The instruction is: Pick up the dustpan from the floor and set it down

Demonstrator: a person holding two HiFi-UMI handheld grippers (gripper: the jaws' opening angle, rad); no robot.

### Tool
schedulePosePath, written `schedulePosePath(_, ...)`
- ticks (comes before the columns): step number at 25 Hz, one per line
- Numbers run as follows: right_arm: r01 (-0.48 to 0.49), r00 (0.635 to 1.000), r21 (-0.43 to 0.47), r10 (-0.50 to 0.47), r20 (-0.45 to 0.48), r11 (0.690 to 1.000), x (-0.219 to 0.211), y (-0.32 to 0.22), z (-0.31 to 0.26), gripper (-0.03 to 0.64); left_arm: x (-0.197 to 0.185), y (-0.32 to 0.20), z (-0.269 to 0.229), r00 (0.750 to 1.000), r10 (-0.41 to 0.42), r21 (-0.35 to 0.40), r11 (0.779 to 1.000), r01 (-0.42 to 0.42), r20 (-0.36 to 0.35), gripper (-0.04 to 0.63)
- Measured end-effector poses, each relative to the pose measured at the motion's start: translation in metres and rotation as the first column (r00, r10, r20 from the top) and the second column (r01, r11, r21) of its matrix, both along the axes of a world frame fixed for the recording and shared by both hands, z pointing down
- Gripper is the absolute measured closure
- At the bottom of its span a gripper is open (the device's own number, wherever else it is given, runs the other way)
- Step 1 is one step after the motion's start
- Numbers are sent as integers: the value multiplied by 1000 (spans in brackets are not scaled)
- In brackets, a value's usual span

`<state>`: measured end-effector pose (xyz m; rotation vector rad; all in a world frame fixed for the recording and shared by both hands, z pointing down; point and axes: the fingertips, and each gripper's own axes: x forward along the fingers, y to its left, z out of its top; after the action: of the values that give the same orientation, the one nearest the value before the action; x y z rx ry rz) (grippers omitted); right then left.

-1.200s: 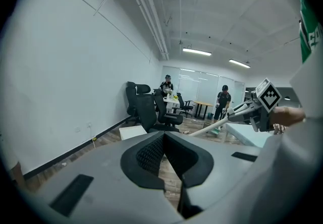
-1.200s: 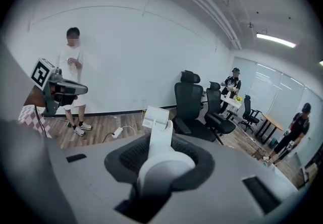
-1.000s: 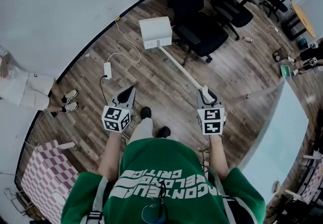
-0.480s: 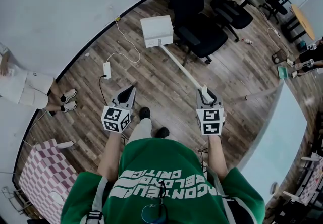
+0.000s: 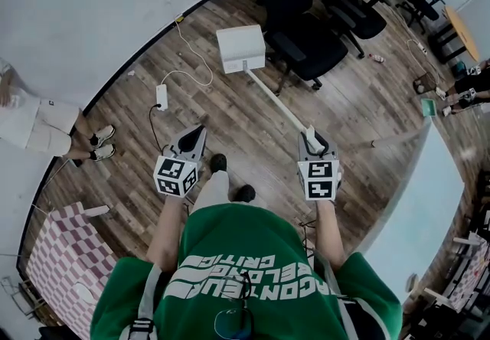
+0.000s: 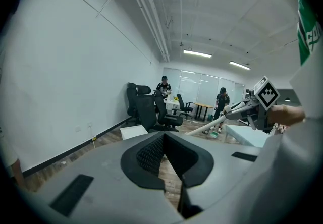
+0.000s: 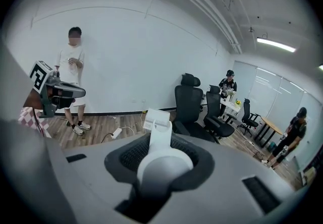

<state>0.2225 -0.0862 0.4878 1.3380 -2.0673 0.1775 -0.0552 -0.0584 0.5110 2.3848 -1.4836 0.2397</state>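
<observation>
Down at the bottom is a big brown wooden floor point(image 5: 230, 116), with a white wall point(image 5: 92, 1) next to it. Black office chairs point(image 5: 306, 32) stand at the far end. A pale table point(image 5: 425, 185) is on the right side. A person in light clothes point(image 5: 38, 128) stands by the wall.

Next is the dustpan point(image 5: 241, 47). It is a white box shape, just beside the chairs, on the end of a long white handle point(image 5: 279, 105). The handle runs back to the right gripper point(image 5: 311, 141). I cannot tell if the pan sits on the floor or hangs just over it.

Seen from the right gripper view, the jaws squeeze the round end of the handle point(image 7: 162, 160), and the pan point(image 7: 156, 117) is out in front.

The left gripper point(image 5: 199, 132) is well apart from the dustpan. From the left gripper view, its jaws point(image 6: 163, 137) are pressed together at the tips with nothing in them.

A small white power strip point(image 5: 161, 96) lies on the floor near the wall.
</observation>
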Motion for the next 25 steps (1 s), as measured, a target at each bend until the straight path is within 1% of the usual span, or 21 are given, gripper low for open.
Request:
schedulePosePath(8, 29, 998, -65, -32, -47, 997, -9, 1, 29, 497, -7, 18, 11, 1000, -17, -30, 999, 16, -10, 601)
schedulePosePath(13, 56, 995, -124, -66, -80, 991, -21, -1, 58, 497, -19, 26, 24, 999, -33, -63, 998, 32, -20, 601)
schedulePosePath(20, 74, 986, -222, -105, -129, 972, -48, -13, 105, 495, -41, 11, 31, 999, -39, -80, 996, 36, -35, 601)
schedulePosePath(25, 71, 980, -290, -121, -160, 955, -71, -26, 140, 495, -66, -4, 40, 999, -34, -105, 994, 30, -32, 601)
